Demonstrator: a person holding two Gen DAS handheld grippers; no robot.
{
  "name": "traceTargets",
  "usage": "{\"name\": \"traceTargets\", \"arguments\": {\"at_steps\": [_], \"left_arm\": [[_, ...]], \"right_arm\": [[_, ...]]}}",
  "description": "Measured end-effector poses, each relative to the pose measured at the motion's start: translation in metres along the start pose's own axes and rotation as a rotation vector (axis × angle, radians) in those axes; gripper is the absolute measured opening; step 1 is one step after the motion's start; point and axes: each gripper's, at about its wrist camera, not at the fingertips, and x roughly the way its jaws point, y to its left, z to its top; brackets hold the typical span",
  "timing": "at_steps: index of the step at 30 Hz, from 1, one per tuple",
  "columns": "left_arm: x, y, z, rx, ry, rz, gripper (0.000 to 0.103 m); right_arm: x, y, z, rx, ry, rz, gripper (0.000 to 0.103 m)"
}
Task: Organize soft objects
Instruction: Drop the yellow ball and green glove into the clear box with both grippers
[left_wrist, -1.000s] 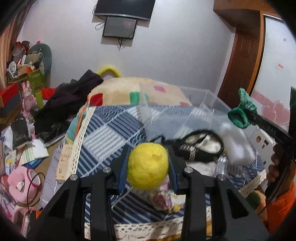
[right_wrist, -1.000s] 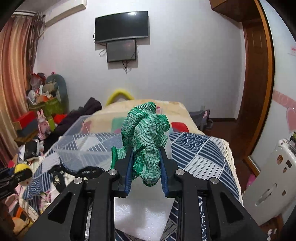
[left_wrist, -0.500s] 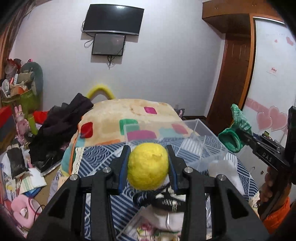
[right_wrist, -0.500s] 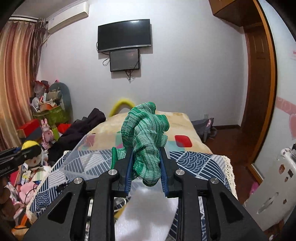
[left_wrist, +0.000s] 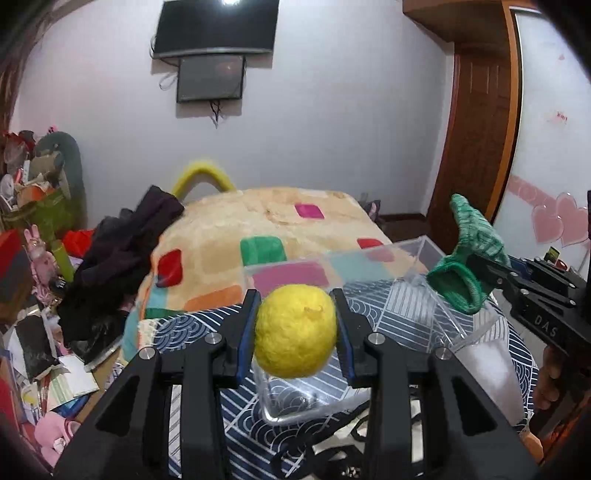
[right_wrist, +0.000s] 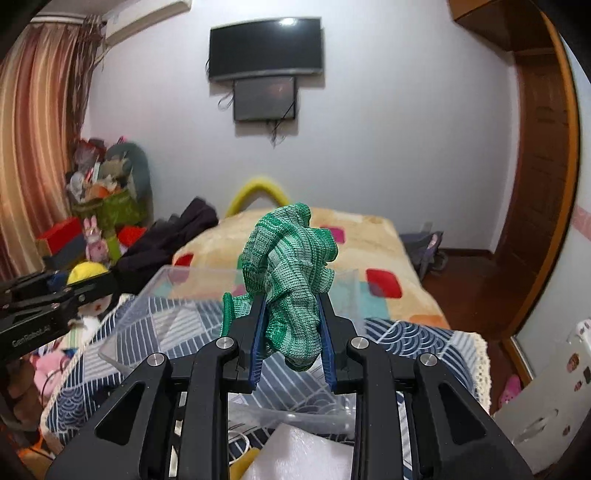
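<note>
The left hand-held gripper (left_wrist: 295, 332) clamps a fuzzy yellow ball (left_wrist: 295, 330) between its fingers, just above the near corner of a clear plastic box (left_wrist: 369, 258) on the bed (left_wrist: 258, 218). To its right, the right hand-held gripper (right_wrist: 291, 326) pinches a bunched green knit sock (right_wrist: 291, 273) over the same box.

Left gripper (left_wrist: 295, 325) and right gripper (right_wrist: 291, 325) raised level, jaws clamped on loads.

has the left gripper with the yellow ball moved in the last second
Yes. The left gripper, shut on the yellow ball, has advanced toward the clear plastic bin, which now lies directly beneath it.
</note>
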Motion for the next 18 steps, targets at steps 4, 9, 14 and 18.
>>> {"name": "traceTargets", "arguments": {"at_steps": [4,9,14,18], "left_arm": [[0.026,-0.003,0.000,0.019,0.059,0.010,0.037],[0.050,-0.003,-0.007,0.009,0.134,-0.010,0.037],[0.064,-0.008,-0.014,0.018,0.184,-0.019,0.037],[0.068,-0.011,-0.016,0.026,0.202,-0.027,0.037]], "right_arm": [[0.016,0.000,0.003,-0.039,0.066,0.009,0.023],[0.032,0.006,-0.002,-0.102,0.158,0.011,0.023],[0.041,0.009,-0.008,-0.147,0.224,0.026,0.023],[0.043,0.007,-0.011,-0.154,0.241,0.031,0.026]]}}
